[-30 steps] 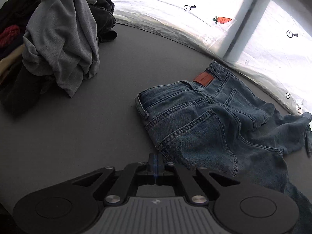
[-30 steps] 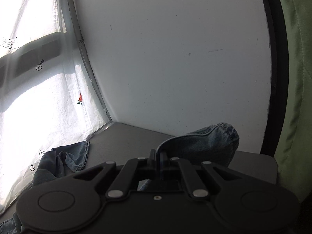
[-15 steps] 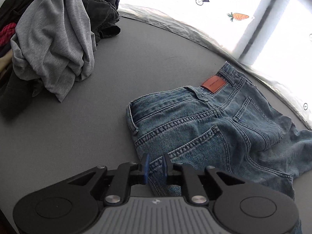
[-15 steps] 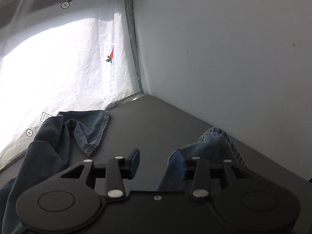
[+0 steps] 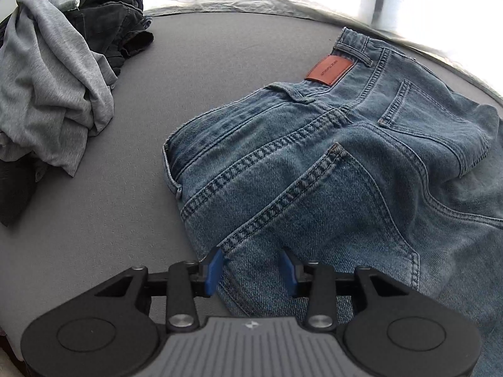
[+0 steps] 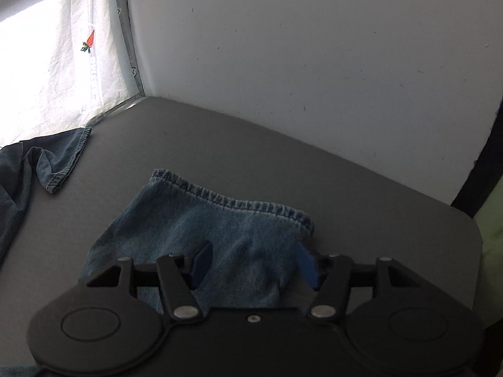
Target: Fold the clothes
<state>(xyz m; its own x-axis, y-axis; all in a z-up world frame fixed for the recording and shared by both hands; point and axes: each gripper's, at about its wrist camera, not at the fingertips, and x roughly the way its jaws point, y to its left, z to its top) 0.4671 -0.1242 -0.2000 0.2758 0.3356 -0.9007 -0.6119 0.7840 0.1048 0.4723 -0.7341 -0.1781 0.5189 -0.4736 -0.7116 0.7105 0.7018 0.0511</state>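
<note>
Blue jeans [image 5: 345, 163] lie back side up on the grey table [image 5: 110, 235], with a brown leather patch [image 5: 328, 69] at the waistband. My left gripper [image 5: 251, 267] hovers over the near edge of the seat, below a back pocket. Its jaws are opening, with denim under the gap and the blue pads not pressing it. In the right wrist view one leg's hem [image 6: 232, 204] lies flat. My right gripper [image 6: 254, 264] hangs over that leg end, jaws opening, clear of the cloth. The other leg's hem [image 6: 63, 163] lies crumpled at the left.
A heap of clothes with a grey top [image 5: 53, 81] and dark garments [image 5: 107, 22] sits at the left. A bright white sheet [image 6: 47, 72] with a carrot print and a white wall [image 6: 298, 62] bound the table. The table's right corner [image 6: 471, 235] is close.
Both grippers went from shut to open. The left one moved in over the jeans' seat. The right one dropped toward the leg end, which now lies flat on the table.
</note>
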